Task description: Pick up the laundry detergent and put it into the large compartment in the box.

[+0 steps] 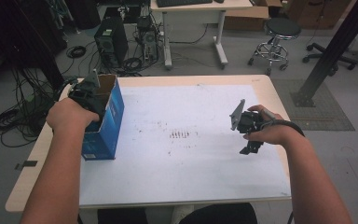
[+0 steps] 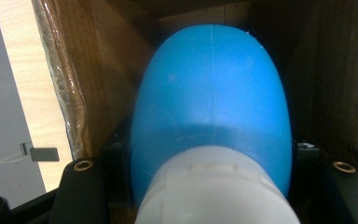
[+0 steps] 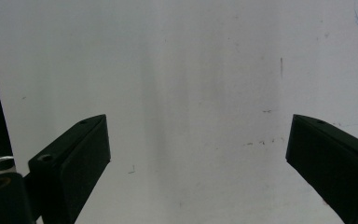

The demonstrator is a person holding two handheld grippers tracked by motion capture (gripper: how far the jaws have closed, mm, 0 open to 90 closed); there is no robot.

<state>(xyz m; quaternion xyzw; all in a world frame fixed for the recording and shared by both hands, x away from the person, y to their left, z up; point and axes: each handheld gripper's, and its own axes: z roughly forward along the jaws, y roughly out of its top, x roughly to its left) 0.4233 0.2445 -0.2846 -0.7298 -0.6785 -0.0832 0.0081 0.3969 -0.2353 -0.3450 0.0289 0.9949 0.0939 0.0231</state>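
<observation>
My left gripper (image 1: 87,95) is down in the open top of the blue box (image 1: 107,126), which stands at the left edge of the tabletop (image 1: 265,88), about midway along it. In the left gripper view my jaws are clamped on either side of a blue bottle (image 2: 214,102) with a white cap (image 2: 216,186). The cap end points back toward me and the rounded body runs ahead, deeper into the box, so the long axis of the bottle lies straight along my jaws. Brown cardboard walls (image 2: 98,84) close in on both sides, with the left one nearer.

My right gripper (image 1: 248,128) hangs over the white sheet (image 1: 191,163) near the right edge of the tabletop, well apart from the box. Its jaws stand wide apart with nothing between them; in the right gripper view there is just bare sheet ahead.

The left hand has the bottle, and the right is far off across the sheet. I judge that the next move depends on the bottle's axis staying in line with the box opening: travel along that line should clear the walls, while any tilt to the side could catch the near left wall.
</observation>
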